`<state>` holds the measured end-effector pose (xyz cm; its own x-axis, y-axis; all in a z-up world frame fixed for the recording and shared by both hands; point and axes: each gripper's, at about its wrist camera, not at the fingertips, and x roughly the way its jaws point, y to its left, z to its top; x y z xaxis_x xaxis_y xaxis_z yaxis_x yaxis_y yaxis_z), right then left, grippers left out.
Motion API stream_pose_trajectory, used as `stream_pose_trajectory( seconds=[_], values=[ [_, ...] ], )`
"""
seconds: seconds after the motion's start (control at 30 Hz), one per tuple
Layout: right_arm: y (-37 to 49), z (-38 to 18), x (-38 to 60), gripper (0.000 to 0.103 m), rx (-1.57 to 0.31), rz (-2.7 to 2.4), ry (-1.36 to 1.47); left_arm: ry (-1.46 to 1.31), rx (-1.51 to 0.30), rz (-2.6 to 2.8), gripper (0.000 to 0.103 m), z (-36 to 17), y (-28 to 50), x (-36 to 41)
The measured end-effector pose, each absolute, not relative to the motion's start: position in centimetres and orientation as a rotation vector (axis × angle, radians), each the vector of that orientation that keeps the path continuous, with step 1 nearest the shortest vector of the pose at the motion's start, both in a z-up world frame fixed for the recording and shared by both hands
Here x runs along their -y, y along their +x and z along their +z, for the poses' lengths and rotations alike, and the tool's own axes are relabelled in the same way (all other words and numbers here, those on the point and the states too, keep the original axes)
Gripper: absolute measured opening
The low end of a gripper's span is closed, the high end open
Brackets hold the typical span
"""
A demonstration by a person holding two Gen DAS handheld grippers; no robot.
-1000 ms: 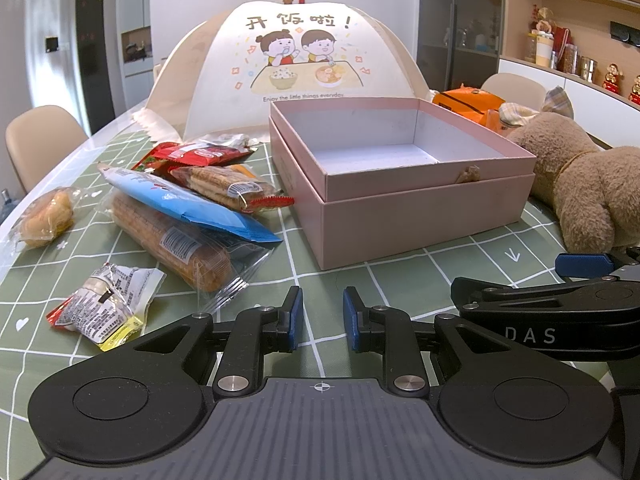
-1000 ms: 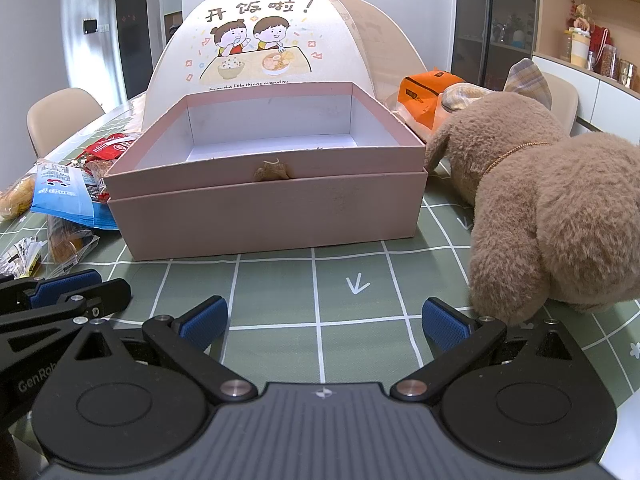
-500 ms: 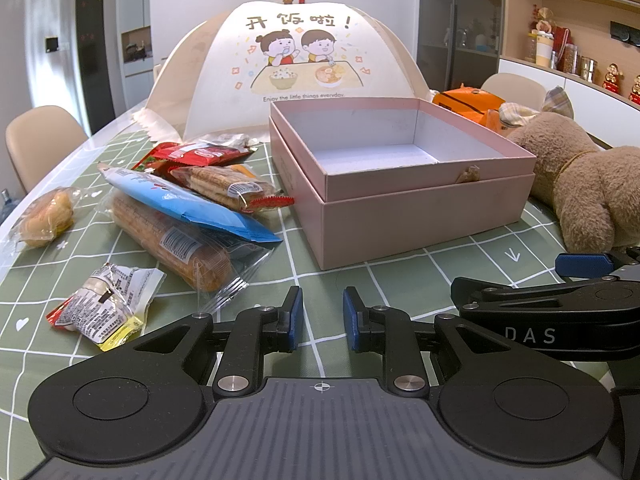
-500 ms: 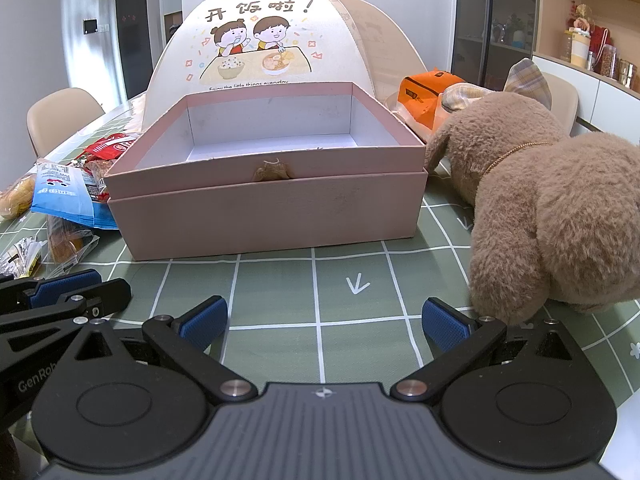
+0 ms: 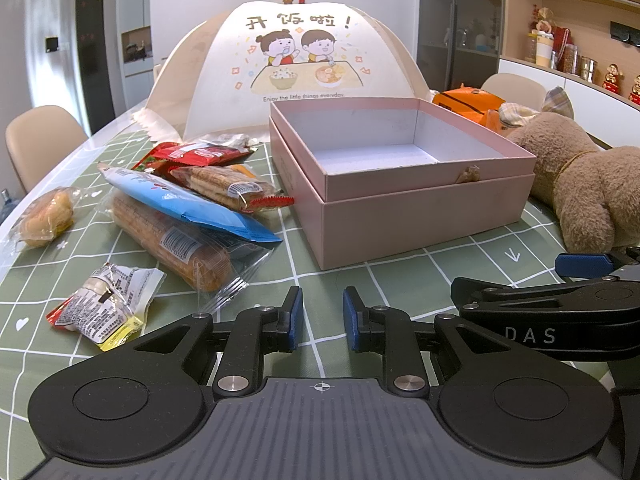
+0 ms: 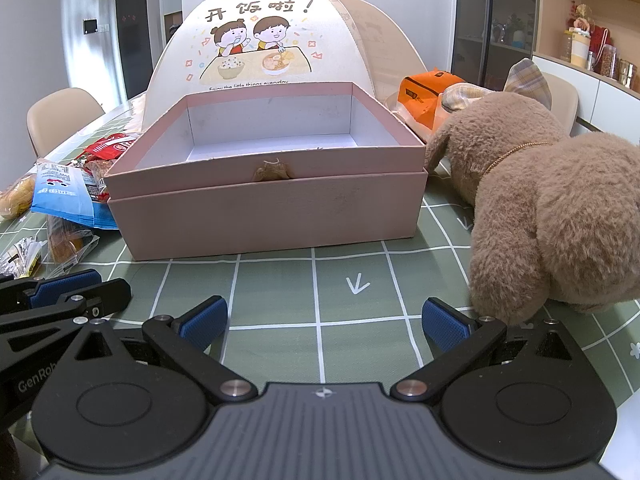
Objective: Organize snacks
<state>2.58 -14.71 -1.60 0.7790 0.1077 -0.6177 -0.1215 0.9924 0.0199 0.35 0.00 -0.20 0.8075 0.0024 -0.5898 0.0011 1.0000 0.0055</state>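
At the bottom of each frame, two claws hover over the green-checked counter (image 5: 400, 280): the left claw (image 5: 322, 316) nearly closed with only a narrow gap and nothing in it, the right claw (image 6: 324, 320) spread wide and empty. Beyond them, wrapped snacks (image 5: 180, 216) lie heaped at centre left of the left wrist view, just beside the open, empty pink box (image 5: 400, 184). A plush toy (image 6: 552, 208) lies at right; a printed food cover (image 5: 300, 68) stands behind.
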Motion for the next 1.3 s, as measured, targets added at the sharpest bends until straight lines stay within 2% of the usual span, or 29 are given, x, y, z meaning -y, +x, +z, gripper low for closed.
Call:
stream_pose_trajectory(
  seconds=[1.13,1.3],
  values=[
    [2.6,-1.6,14.8,0.103,-0.666,0.125,-0.018,0.006,-0.631,0.001,0.025,-0.2,0.3,0.0],
    [3.7,-0.5,14.5,0.103,-0.787,0.159,-0.043,-0.024,-0.635,-0.022,0.025,0.0,0.0,-0.5]
  ],
)
